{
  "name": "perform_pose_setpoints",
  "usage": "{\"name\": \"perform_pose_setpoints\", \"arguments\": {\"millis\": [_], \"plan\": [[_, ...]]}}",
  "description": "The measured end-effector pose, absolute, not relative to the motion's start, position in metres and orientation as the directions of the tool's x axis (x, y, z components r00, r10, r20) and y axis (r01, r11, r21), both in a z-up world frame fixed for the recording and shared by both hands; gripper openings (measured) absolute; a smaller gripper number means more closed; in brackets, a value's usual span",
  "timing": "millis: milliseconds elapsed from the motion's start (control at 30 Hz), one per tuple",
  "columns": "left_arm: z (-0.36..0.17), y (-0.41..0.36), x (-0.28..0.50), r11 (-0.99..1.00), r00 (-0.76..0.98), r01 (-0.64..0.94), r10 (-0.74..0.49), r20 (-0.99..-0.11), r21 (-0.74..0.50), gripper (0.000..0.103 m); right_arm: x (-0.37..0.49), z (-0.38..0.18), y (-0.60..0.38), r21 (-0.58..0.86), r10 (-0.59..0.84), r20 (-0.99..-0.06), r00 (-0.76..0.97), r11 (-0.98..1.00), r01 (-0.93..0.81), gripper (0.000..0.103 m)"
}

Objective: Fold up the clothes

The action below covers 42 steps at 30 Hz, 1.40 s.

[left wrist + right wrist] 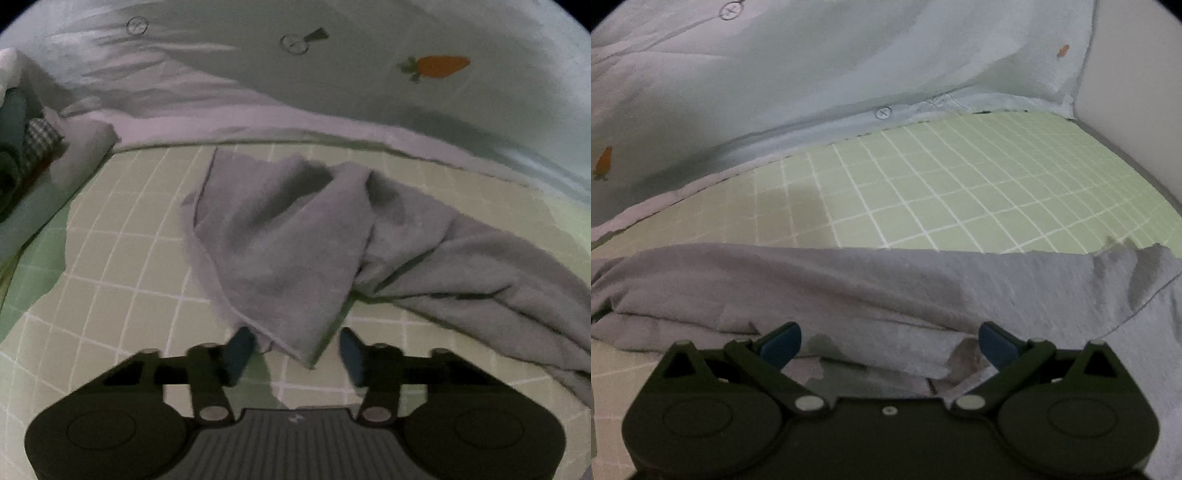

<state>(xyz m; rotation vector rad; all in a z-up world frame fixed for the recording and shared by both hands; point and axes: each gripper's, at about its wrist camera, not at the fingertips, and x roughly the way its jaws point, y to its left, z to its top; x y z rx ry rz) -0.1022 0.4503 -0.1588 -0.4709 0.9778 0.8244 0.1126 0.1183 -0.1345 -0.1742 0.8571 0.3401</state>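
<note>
1. The grey garment (295, 236) is seen lying crumpled on the green checked sheet (129, 236), with one pointed corner reaching down between the fingers of the left gripper (291, 350).
2. The left fingers (238, 349) are seen partly closed around that corner; a gap shows on both sides of the cloth, so the corner is not yet pinched and nothing is held.
3. The corner is best taken well back from its tip, with both layers of the hem caught, so that it does not slip out when lifted.
4. In the right wrist view, the same garment (886, 288) is spread as a long ridge just ahead of the right gripper (890, 343), whose fingers (781, 343) are released and stand wide, with a folded edge lying between them but not gripped.
5. A matching edge should be taken on this side, it is judged, before anything is lifted, so the cloth can be drawn flat.
6. Beyond the right fingers, an open stretch of sheet is available for spreading.
7. Beyond that, the pale quilt (812, 74) borders the free area; a pile of folded clothes (26, 147) sits far left of the left fingers and should be kept clear of.
</note>
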Motion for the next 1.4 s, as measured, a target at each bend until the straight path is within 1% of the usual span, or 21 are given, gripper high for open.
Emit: {"name": "perform_pose_setpoints", "arguments": {"millis": [33, 67, 100, 167, 200, 233, 267, 333, 367, 433, 500, 633, 767, 867, 900, 933, 1033, 1133, 1233, 1333, 1400], "plan": [[-0.159, 0.451, -0.103, 0.615, 0.301, -0.788, 0.403, -0.864, 0.012, 0.040, 0.110, -0.134, 0.121, -0.023, 0.228, -0.761, 0.608, 0.926, -0.377, 0.103], [-0.158, 0.452, -0.103, 0.616, 0.305, -0.787, 0.403, -0.863, 0.010, 0.034, 0.107, -0.134, 0.124, -0.040, 0.236, -0.756, 0.611, 0.914, -0.403, 0.103], [-0.158, 0.453, -0.104, 0.616, 0.306, -0.788, 0.404, -0.862, 0.009, 0.024, 0.105, -0.134, 0.130, -0.062, 0.241, -0.754, 0.612, 0.900, -0.431, 0.103], [-0.157, 0.456, -0.105, 0.609, 0.301, -0.793, 0.410, -0.861, 0.013, 0.009, 0.100, -0.135, 0.140, -0.106, 0.250, -0.750, 0.612, 0.869, -0.484, 0.102], [-0.157, 0.457, -0.105, 0.605, 0.298, -0.796, 0.413, -0.861, 0.015, 0.007, 0.097, -0.136, 0.147, -0.142, 0.245, -0.746, 0.619, 0.849, -0.508, 0.098], [-0.156, 0.459, -0.106, 0.602, 0.294, -0.798, 0.416, -0.860, 0.018, 0.006, 0.094, -0.137, 0.153, -0.180, 0.240, -0.742, 0.626, 0.828, -0.531, 0.095], [-0.156, 0.461, -0.107, 0.597, 0.291, -0.802, 0.421, -0.859, 0.020, 0.005, 0.092, -0.139, 0.159, -0.222, 0.230, -0.737, 0.635, 0.805, -0.550, 0.088], [-0.153, 0.464, -0.111, 0.584, 0.286, -0.811, 0.436, -0.853, 0.027, 0.005, 0.088, -0.142, 0.169, -0.305, 0.208, -0.726, 0.656, 0.756, -0.578, 0.071], [-0.151, 0.466, -0.113, 0.578, 0.283, -0.816, 0.444, -0.850, 0.030, 0.005, 0.086, -0.143, 0.172, -0.337, 0.206, -0.718, 0.665, 0.734, -0.590, 0.066], [-0.147, 0.470, -0.117, 0.566, 0.278, -0.824, 0.461, -0.842, 0.038, 0.005, 0.086, -0.143, 0.176, -0.373, 0.202, -0.707, 0.677, 0.707, -0.601, 0.050], [-0.142, 0.473, -0.121, 0.555, 0.275, -0.831, 0.477, -0.835, 0.043, 0.005, 0.087, -0.143, 0.180, -0.375, 0.223, -0.715, 0.663, 0.677, -0.633, 0.042], [-0.136, 0.479, -0.128, 0.537, 0.271, -0.843, 0.491, -0.828, 0.042, 0.005, 0.085, -0.139, 0.186, -0.340, 0.294, -0.735, 0.611, 0.619, -0.707, 0.041], [-0.133, 0.484, -0.132, 0.525, 0.269, -0.850, 0.495, -0.826, 0.038, 0.005, 0.088, -0.146, 0.196, -0.379, 0.272, -0.760, 0.590, 0.552, -0.743, 0.041], [-0.135, 0.487, -0.131, 0.523, 0.264, -0.851, 0.493, -0.829, 0.040, 0.005, 0.094, -0.149, 0.200, -0.372, 0.276, -0.773, 0.572, 0.533, -0.760, 0.029], [-0.135, 0.488, -0.130, 0.524, 0.263, -0.851, 0.494, -0.829, 0.042, 0.004, 0.097, -0.148, 0.201, -0.360, 0.280, -0.778, 0.563, 0.536, -0.763, 0.010], [-0.134, 0.490, -0.127, 0.525, 0.264, -0.850, 0.495, -0.828, 0.043, 0.004, 0.100, -0.147, 0.200, -0.352, 0.287, -0.774, 0.564, 0.545, -0.761, 0.002], [-0.128, 0.502, -0.114, 0.521, 0.279, -0.853, 0.506, -0.816, 0.032, 0.004, 0.112, -0.133, 0.193, -0.363, 0.296, -0.715, 0.634, 0.618, -0.698, 0.001], [-0.098, 0.519, -0.093, 0.525, 0.332, -0.851, 0.565, -0.755, 0.019, 0.003, 0.128, -0.103, 0.179, -0.328, 0.305, -0.626, 0.718, 0.733, -0.596, 0.001], [-0.039, 0.522, -0.085, 0.545, 0.437, -0.838, 0.645, -0.627, -0.024, 0.003, 0.134, -0.057, 0.162, -0.303, 0.298, -0.490, 0.819, 0.823, -0.481, 0.001], [0.023, 0.507, -0.097, 0.562, 0.521, -0.825, 0.717, -0.463, -0.057, 0.003, 0.119, -0.011, 0.136, -0.254, 0.306, -0.331, 0.892, 0.882, -0.397, 0.001], [0.045, 0.494, -0.106, 0.572, 0.533, -0.820, 0.752, -0.388, -0.018, 0.003, 0.104, 0.004, 0.122, -0.243, 0.308, -0.260, 0.915, 0.896, -0.371, 0.001]]}}
